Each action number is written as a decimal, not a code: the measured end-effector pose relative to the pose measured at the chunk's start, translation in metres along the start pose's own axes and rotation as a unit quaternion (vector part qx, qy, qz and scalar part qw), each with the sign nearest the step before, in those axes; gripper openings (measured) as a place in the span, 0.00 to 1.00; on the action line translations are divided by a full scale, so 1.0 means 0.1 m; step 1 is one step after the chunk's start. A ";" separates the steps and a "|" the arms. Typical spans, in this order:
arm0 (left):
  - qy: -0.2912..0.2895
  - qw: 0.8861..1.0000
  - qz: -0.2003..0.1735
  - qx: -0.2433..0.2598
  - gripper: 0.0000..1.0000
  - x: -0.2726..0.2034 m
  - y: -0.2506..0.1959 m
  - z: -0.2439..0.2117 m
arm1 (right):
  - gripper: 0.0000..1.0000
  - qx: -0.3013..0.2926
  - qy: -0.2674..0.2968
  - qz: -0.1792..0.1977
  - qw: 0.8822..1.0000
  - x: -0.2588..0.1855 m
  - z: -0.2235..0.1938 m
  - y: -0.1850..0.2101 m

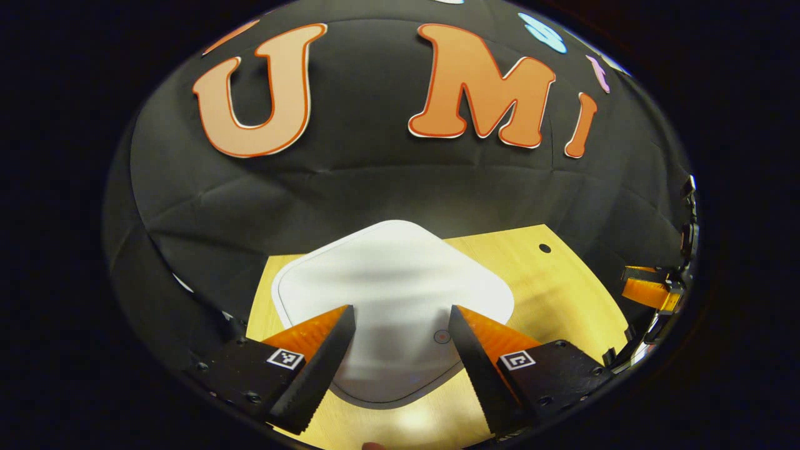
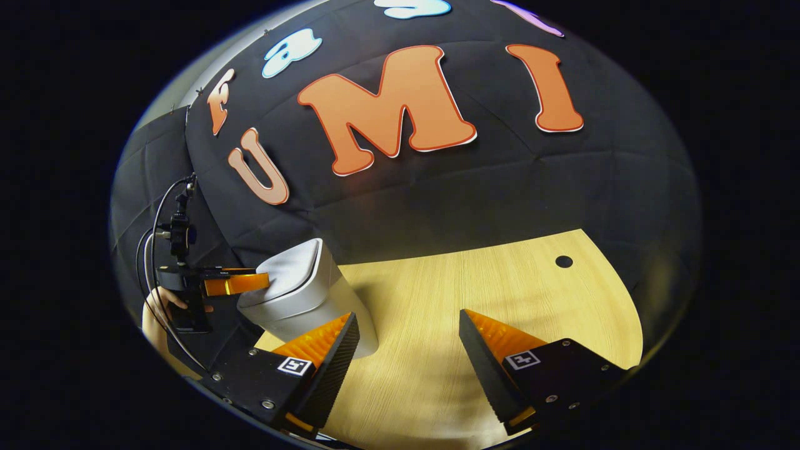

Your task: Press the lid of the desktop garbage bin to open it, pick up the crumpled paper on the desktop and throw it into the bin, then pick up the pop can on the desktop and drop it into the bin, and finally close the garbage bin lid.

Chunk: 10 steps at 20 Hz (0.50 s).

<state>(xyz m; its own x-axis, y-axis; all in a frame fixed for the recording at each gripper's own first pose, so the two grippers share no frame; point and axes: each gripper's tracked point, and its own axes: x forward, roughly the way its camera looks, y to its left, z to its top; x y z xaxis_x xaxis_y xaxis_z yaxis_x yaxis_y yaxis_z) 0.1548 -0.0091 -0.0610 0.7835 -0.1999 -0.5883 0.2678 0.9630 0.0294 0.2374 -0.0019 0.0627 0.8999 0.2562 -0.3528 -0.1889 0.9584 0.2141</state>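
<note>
spread jaws of the left gripper (image 1: 400, 350) are held just over the near edge of the closed lid (image 1: 390, 281) of the bin (image 2: 312, 300), standing on the tabletop (image 2: 500, 294). smooth, stiff plastic is judged; a light downward press suits. right gripper (image 2: 409, 356) jaws are spread, empty.

black hand-held gripper (image 2: 406, 362) bodies, silver screws, square coded markers, serrated wedge fingers (image 2: 328, 369), looping black cables (image 2: 153, 250)
</note>
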 end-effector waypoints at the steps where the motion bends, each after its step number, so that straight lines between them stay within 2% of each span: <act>1: 0.004 1.000 0.000 0.000 0.97 -0.02 0.01 -0.02 | 0.96 0.002 0.000 0.000 1.000 0.00 0.00 0.00; 5: -0.020 0.999 0.011 0.043 0.98 0.03 0.01 -0.06 | 0.96 0.015 0.002 0.002 1.000 0.03 0.03 -0.01; 10: -0.035 0.999 -0.001 0.028 0.98 0.05 0.02 -0.02 | 0.96 0.006 0.008 0.002 1.000 0.03 -0.01 -0.02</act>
<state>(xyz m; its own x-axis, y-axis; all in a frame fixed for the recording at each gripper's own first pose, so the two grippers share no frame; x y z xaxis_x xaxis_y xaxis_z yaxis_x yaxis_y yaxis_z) 0.1580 -0.0080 -0.0660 0.8201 -0.2159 -0.5299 0.2991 0.9512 0.0753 0.2401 -0.0031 0.0606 0.8930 0.2625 -0.3657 -0.1878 0.9556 0.2272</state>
